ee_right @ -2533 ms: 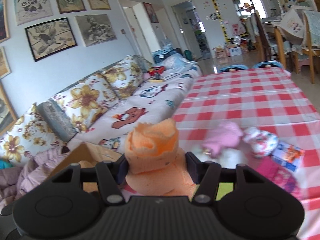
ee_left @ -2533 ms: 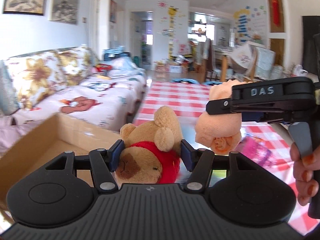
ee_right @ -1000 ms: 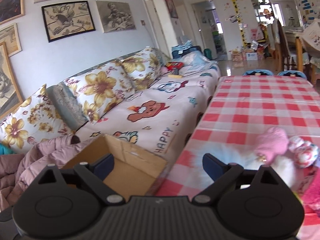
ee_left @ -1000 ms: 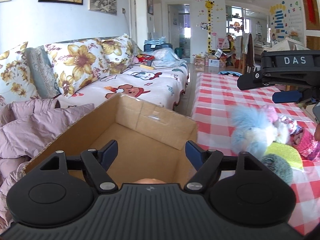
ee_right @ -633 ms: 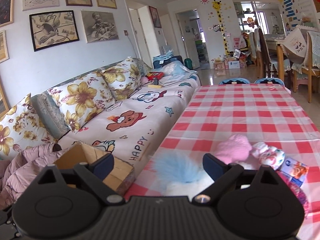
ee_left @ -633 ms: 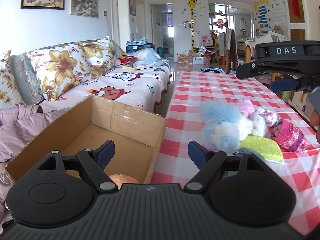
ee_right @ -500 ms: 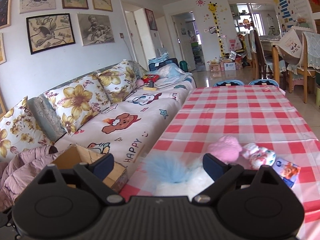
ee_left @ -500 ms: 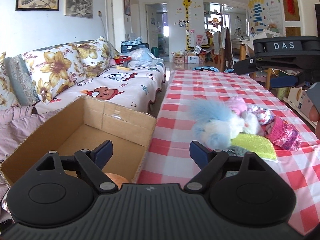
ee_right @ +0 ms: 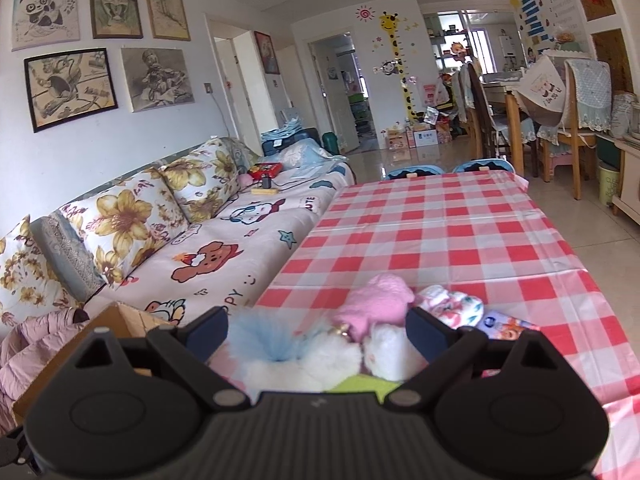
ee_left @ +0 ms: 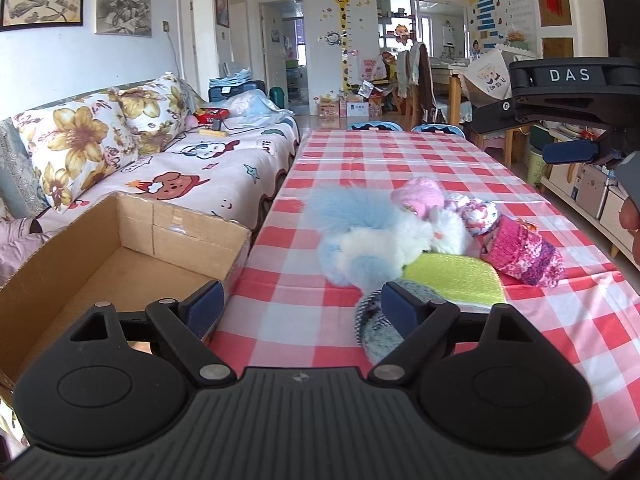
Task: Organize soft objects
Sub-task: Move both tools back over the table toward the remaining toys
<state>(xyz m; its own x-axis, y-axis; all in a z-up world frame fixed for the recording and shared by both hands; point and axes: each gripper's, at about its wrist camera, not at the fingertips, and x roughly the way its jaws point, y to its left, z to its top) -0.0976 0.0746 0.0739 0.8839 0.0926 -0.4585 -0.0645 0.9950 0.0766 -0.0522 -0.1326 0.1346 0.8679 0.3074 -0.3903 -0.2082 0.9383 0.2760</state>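
Observation:
A pile of soft things lies on the red-checked table: a blue and white fluffy toy, a pink plush, a green sponge, a pink knitted piece, a grey-blue knitted item. An open cardboard box stands left of the table. My left gripper is open and empty over the table's near edge, between box and pile. My right gripper is open and empty above the fluffy toy; it also shows at the right of the left wrist view.
A sofa with flowered cushions runs along the left wall beside the table. A lilac quilted garment lies by the box. Two blue chair backs stand at the table's far end. A small printed packet lies by the pile.
Both grippers held plush toys 2.5 s ago, the left over the box; by 1 s ago both were open and empty. They have since swung right, from the box toward the pile.

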